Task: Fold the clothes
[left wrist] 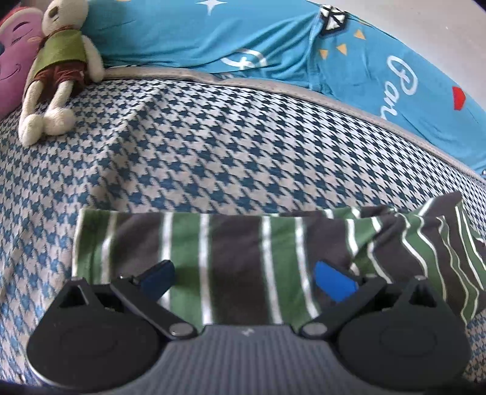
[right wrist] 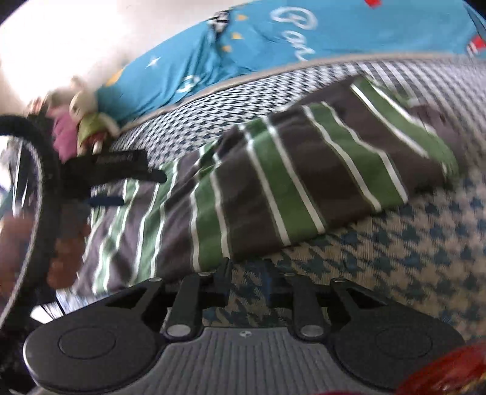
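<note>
Ahead of your fingers spreads a houndstooth bed cover [left wrist: 212, 136], bordered by a grey edge. Beyond it lies a blue printed quilt [left wrist: 273, 39]; a plush doll [left wrist: 57, 70] and purple cushion [left wrist: 13, 60] sit far left. A pale wall [left wrist: 425, 18] closes the scene, brightly lit.

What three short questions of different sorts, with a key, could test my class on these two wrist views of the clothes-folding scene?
1. True or false: the left gripper has its blue-padded fingers spread wide over the green, grey and white striped garment.
2. Which lies on the blue-and-white houndstooth bed cover near the bright blue printed quilt? A) a book B) a cream stuffed toy in a green top C) a shoe
3. Fill in: the right gripper points at the garment's near ____.

Key: 1 true; 2 B; 3 edge.
</note>
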Motion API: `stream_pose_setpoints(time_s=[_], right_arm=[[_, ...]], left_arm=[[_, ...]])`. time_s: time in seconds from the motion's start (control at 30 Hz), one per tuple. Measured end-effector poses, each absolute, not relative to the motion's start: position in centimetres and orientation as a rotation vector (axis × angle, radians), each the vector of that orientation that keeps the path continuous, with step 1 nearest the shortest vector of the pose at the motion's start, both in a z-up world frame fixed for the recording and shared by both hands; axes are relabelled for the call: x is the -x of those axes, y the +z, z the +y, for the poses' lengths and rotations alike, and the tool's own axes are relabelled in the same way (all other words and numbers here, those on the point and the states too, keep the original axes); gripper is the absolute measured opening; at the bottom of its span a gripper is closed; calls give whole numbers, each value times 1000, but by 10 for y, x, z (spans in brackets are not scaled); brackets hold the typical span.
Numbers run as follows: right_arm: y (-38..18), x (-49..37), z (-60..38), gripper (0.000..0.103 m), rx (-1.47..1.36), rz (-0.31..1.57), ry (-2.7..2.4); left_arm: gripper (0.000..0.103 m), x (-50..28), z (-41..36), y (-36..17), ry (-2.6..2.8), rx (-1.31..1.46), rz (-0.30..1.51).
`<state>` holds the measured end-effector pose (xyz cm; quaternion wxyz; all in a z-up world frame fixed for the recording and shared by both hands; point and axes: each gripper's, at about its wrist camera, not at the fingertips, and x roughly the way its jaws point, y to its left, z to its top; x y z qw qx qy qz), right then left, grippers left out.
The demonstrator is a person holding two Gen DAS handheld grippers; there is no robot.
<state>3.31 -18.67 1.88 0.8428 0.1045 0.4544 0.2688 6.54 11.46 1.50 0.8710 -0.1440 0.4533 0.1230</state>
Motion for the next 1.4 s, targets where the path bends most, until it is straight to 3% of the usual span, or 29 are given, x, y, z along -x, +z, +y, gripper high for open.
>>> stream_pose_setpoints(time_s=[0.4, 0.5, 0.73, 1.4], right_arm=[[5, -43, -187, 25, -472, 988, 456], [0, -48, -186, 11, -495, 986, 417], [9, -39, -181, 3, -393, 958, 382], [40, -41, -206, 4, -180, 875, 387]], left_arm=[[103, -68, 105, 13, 253, 248, 958], [103, -70, 107, 11, 255, 244, 959], [103, -71, 106, 8, 263, 220, 968], [103, -77, 102, 7, 349, 191, 929]])
